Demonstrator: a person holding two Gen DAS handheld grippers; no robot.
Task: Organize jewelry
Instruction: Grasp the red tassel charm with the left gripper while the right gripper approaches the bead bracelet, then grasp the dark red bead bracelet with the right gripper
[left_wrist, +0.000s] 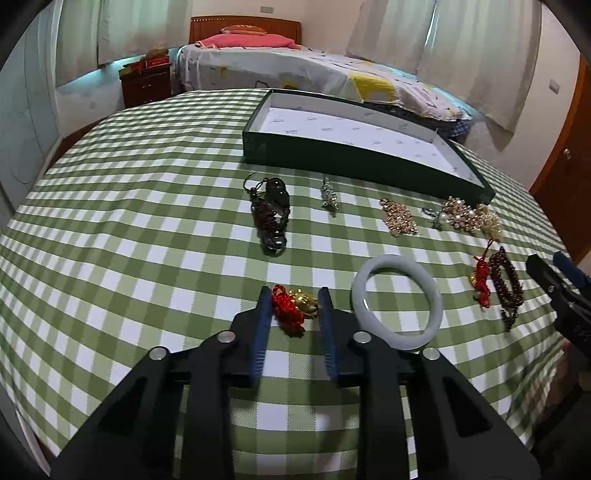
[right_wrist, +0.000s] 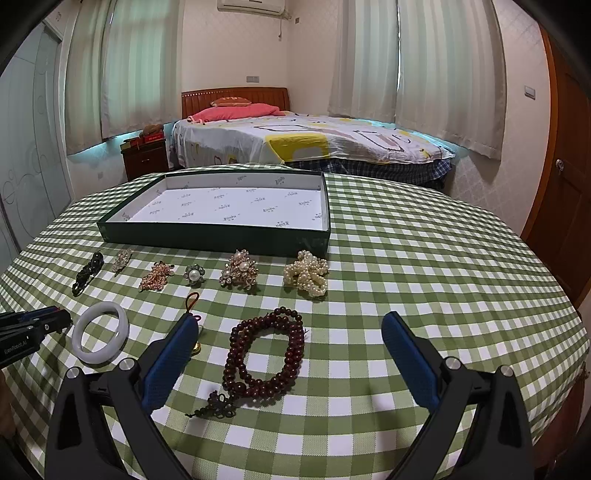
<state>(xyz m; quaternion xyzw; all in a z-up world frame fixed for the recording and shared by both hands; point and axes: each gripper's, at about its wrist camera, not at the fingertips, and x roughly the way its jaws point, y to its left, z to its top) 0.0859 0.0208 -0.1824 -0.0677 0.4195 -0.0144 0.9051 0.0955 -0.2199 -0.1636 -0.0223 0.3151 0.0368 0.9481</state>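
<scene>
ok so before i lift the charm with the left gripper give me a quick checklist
1. Left gripper closed on the red and gold charm: ok, pads touch both sides.
2. Grip firm enough to lift: cannot tell.
3. White bangle clear of the left gripper: cannot tell, it lies tight beside one finger.
4. Right gripper out of the way: ok, open astride the dark bead bracelet, not touching it.
5. Green box open and empty: ok.
</scene>
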